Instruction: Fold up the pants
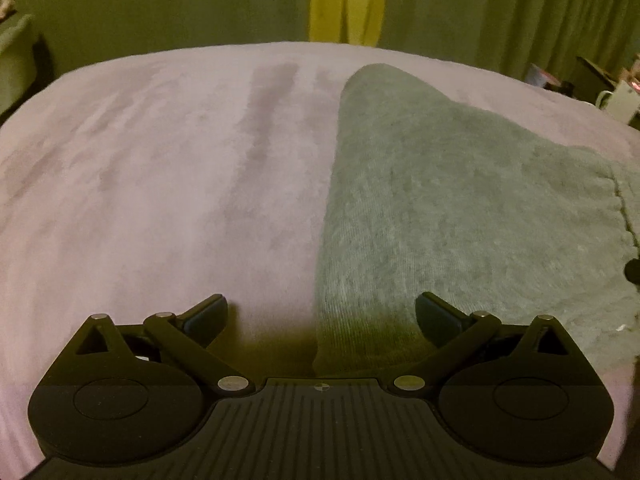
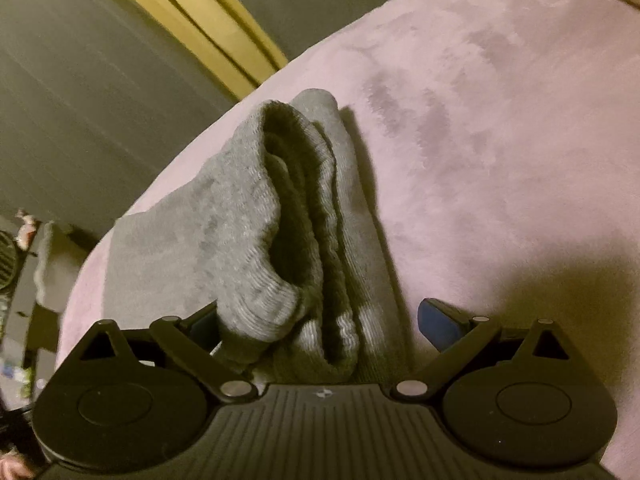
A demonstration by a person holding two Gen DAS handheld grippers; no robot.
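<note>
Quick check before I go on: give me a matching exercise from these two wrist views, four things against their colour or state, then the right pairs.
Things:
1. pants
2. blanket
3. left gripper
4. curtain strip

Colour or state:
A. yellow, hanging behind the bed
B. grey, lying folded lengthwise
C. jaws wide open, nothing clamped
D. pale pink, spread under everything

Pairs: 1-B, 2-D, 3-C, 4-A.

In the right wrist view the ribbed cuffs lie stacked between the fingers of the right gripper, whose jaws also stand apart.
</note>
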